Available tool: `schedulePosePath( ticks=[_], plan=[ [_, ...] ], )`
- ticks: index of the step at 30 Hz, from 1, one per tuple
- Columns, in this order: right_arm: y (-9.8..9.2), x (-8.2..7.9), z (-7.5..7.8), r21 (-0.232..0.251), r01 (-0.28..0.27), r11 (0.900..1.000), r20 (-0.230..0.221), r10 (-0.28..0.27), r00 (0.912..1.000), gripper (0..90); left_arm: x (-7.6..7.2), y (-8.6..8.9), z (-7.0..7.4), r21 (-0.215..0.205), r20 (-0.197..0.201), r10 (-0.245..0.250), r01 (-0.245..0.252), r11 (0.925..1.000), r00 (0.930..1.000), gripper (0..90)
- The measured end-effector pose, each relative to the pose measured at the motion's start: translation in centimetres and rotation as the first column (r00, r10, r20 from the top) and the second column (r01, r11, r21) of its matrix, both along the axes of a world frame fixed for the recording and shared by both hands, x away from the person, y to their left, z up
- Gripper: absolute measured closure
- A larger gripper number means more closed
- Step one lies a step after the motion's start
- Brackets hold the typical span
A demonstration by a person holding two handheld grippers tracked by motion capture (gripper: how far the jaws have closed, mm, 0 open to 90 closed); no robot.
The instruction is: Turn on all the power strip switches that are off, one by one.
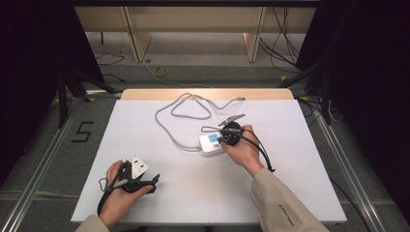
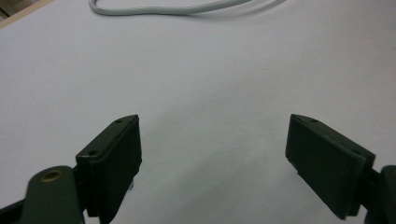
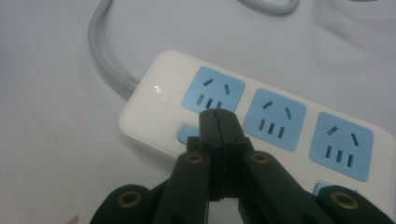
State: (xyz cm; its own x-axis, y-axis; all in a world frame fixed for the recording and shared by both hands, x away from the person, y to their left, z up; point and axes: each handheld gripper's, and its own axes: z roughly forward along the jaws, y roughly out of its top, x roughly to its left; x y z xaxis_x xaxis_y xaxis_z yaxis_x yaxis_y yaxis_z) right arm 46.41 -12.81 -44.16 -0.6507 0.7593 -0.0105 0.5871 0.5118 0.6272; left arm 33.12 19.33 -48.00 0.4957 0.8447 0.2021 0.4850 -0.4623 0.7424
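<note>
Right gripper view: white plastic power strip (image 3: 261, 126) with three blue socket faces, right gripper (image 3: 218, 116) clenched empty above first socket; high view: strip mid-table, grey cable (image 1: 167, 123) looping away; left gripper (image 2: 212, 154) released, near front edge.

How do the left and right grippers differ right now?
The left gripper has its jaws wide apart over bare table; the right gripper has its jaws pressed together with nothing between them. The left sits near the table's front edge, away from everything; the right is at the power strip, tips over its first blue socket. Both are black, two-jawed and hand-held.
</note>
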Motion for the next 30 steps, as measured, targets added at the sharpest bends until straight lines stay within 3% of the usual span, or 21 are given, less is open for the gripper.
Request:
schedulePosePath(
  ticks=[30],
  plan=[
    [-1.9, 0.4, 0.7, -0.011, 0.036, 0.999, -0.002, -0.036, 0.9993, 90.0, 0.0, 0.0, 0.0, 0.001, -0.004, -0.001, 0.001, 1.0, 1.0, 18.3]
  ],
)
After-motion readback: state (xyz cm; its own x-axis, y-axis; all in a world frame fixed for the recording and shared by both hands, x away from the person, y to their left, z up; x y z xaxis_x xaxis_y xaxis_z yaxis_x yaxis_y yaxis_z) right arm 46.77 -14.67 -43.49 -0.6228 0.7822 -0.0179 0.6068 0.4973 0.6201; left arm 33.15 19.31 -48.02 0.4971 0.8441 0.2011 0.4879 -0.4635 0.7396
